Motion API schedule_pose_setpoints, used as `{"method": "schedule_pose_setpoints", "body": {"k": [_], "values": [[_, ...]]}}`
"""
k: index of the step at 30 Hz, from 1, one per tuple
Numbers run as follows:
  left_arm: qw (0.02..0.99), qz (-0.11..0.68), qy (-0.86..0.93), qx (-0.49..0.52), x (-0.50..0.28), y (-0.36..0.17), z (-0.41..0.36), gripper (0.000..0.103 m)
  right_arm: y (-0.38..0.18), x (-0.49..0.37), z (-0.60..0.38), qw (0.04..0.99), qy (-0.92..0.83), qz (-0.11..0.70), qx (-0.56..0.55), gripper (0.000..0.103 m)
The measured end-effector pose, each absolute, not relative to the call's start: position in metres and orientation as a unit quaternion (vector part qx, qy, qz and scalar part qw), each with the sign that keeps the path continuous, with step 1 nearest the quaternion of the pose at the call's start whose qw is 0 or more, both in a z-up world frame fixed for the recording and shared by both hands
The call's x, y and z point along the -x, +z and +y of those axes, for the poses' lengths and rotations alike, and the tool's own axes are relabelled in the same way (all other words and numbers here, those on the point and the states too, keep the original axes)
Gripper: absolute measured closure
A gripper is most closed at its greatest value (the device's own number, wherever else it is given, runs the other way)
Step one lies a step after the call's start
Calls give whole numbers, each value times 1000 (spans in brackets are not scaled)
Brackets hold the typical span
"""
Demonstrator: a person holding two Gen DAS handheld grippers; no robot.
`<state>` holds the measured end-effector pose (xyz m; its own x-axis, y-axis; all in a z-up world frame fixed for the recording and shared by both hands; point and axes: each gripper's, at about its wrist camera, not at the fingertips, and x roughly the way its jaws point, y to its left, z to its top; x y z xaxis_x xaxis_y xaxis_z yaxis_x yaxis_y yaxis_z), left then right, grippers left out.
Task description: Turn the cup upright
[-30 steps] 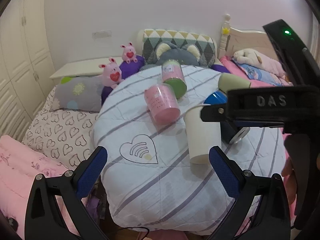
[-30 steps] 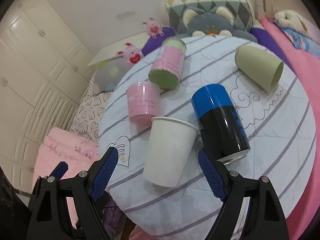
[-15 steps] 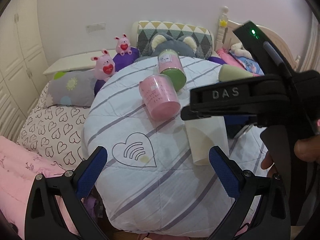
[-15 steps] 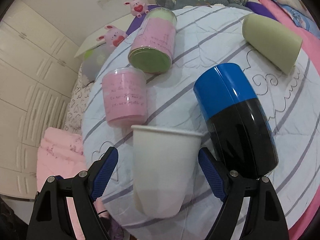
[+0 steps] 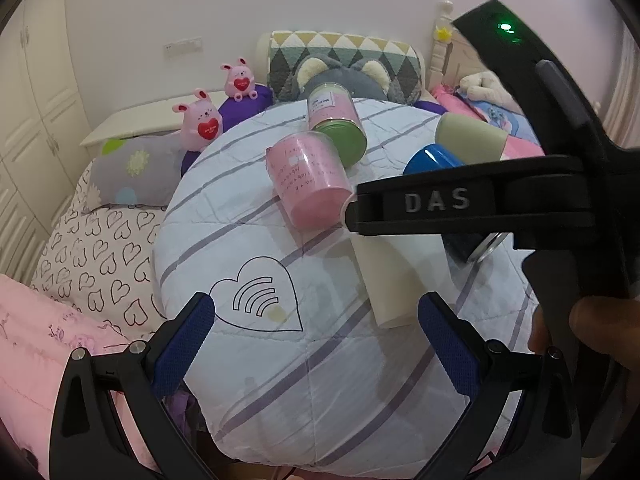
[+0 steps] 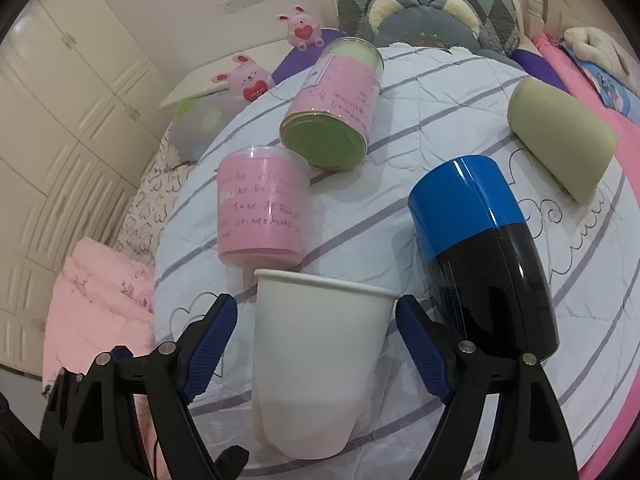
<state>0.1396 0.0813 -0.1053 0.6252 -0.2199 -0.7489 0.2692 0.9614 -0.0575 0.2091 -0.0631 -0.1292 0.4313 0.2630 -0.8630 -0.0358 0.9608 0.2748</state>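
I have the right gripper [image 6: 316, 344] spread wide astride the white paper cup [image 6: 316, 360], which lies on the quilted table [image 6: 460, 92], long axis from 12 to 6 o'clock, rim at 12, the left gripper [image 5: 316, 344] spread too, farther off.

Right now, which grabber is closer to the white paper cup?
Right. The right gripper has its open fingers on either side of the white paper cup; the left gripper hangs back, open, cup beyond its right finger.
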Motion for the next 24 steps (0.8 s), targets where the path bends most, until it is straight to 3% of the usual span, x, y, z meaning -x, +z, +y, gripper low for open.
{"method": "schedule_pose_setpoints", "body": {"k": [7, 18, 24], "values": [[898, 417, -133, -36, -142, -111, 76, 0, -121, -200, -63, 852, 105, 502, -101, 31], [897, 421, -131, -25, -144, -114, 84, 0, -136, -227, -47, 824, 91, 555, -70, 30], [897, 421, -137, -17, -149, -114, 83, 0, -139, -226, -40, 830, 101, 546, -54, 34]]}}
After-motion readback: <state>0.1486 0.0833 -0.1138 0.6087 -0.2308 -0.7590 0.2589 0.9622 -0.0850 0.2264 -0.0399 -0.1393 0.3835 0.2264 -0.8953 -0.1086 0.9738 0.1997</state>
